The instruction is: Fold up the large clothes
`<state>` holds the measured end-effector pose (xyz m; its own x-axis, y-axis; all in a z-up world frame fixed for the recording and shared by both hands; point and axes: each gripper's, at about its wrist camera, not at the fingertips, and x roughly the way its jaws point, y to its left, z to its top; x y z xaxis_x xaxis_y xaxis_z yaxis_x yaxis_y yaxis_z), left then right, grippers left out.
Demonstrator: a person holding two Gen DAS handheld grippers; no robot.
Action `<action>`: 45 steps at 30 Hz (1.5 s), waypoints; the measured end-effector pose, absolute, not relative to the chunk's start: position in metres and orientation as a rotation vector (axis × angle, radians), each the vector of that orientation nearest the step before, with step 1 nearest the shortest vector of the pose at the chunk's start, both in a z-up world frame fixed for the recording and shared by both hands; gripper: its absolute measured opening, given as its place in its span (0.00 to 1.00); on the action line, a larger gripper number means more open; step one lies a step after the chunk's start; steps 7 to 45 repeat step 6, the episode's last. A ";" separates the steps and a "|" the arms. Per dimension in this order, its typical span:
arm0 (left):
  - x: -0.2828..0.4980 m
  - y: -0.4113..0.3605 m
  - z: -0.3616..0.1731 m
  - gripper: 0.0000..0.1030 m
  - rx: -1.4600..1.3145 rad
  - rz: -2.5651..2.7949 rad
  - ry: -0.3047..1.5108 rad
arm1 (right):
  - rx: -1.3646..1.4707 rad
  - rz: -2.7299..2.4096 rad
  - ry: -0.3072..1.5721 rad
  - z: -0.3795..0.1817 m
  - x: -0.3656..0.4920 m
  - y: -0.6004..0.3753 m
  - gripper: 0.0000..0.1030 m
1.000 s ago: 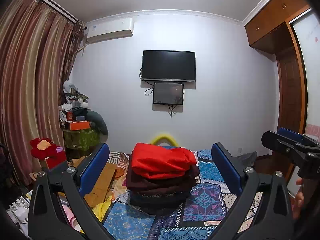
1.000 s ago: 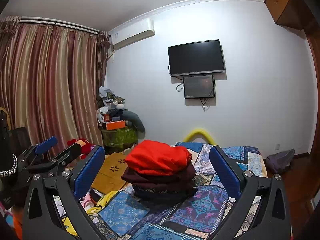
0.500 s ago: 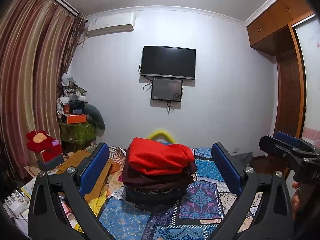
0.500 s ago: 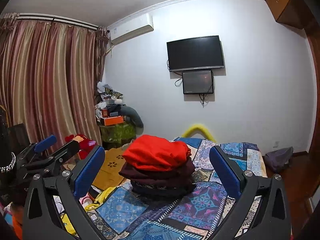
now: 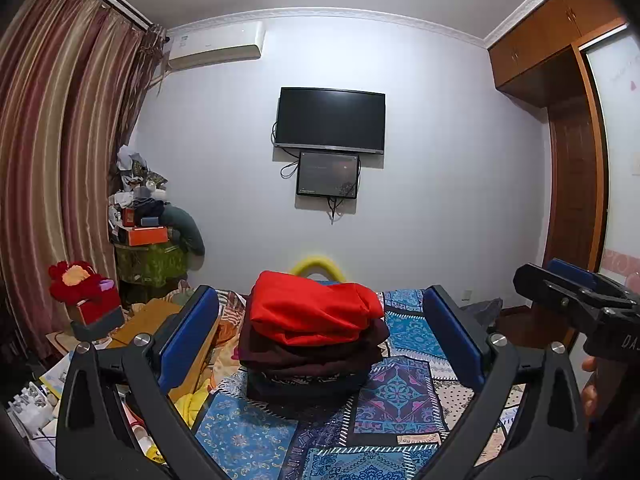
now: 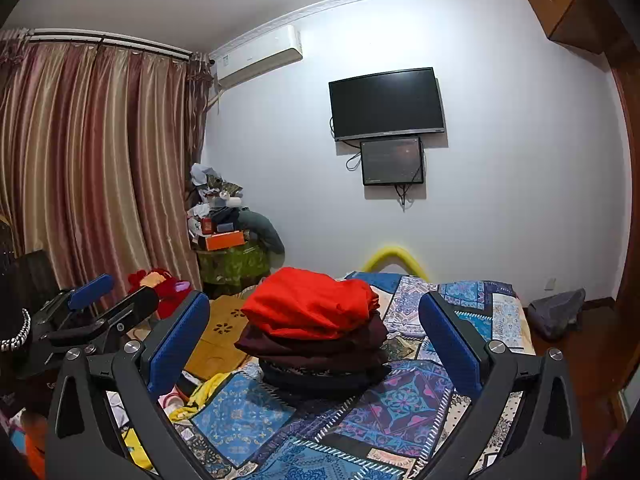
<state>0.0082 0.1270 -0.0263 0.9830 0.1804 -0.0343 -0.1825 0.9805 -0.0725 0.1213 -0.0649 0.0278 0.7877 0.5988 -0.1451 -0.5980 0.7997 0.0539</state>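
At the centre of both wrist views we see the stack of folded clothes (image 5: 314, 340) sitting on the patchwork bedspread (image 5: 404, 392) of the bed, a red garment (image 5: 316, 310) on top, dark maroon pieces under it and a near-black layer at the bottom. Our left gripper (image 5: 320, 340) frames the pile with its blue pads spread wide and nothing between them; our right gripper (image 6: 316, 344) does the same in its own view, jaws apart and empty. Each gripper also shows in the other's picture: the right one at the right edge of the left view, the left one at the lower left of the right view, both held up in the air, well apart from the pile.

We judge that the folding of these pieces is done and that we stand between garments: the stack looks squared and settled, and neither gripper holds cloth. Toward the lower left of both frames, past the bedspread's edge, lie a yellow cloth (image 6: 204, 394) and mixed clutter, but we cannot tell whether any of it is a large garment waiting its turn.

The next move, as we see it, calls for finding an unfolded piece, bringing both grippers down to it, and pinching it at two separated points, such as shoulders or a hem, so it can be spread flat on bare bedspread beside the stack without knocking it.
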 end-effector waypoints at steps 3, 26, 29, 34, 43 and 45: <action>0.009 0.125 -0.028 0.99 -0.065 0.179 0.033 | 0.009 0.643 0.159 0.027 0.121 -0.066 1.00; 0.010 0.124 -0.029 0.99 -0.063 0.180 0.039 | 0.012 0.644 0.164 0.027 0.123 -0.065 1.00; 0.010 0.124 -0.029 0.99 -0.063 0.180 0.039 | 0.012 0.644 0.164 0.027 0.123 -0.065 1.00; 0.010 0.124 -0.029 0.99 -0.063 0.180 0.039 | 0.012 0.644 0.164 0.027 0.123 -0.065 1.00; 0.010 0.124 -0.029 0.99 -0.063 0.180 0.039 | 0.012 0.644 0.164 0.027 0.123 -0.065 1.00; 0.010 0.124 -0.029 0.99 -0.063 0.180 0.039 | 0.012 0.644 0.164 0.027 0.123 -0.065 1.00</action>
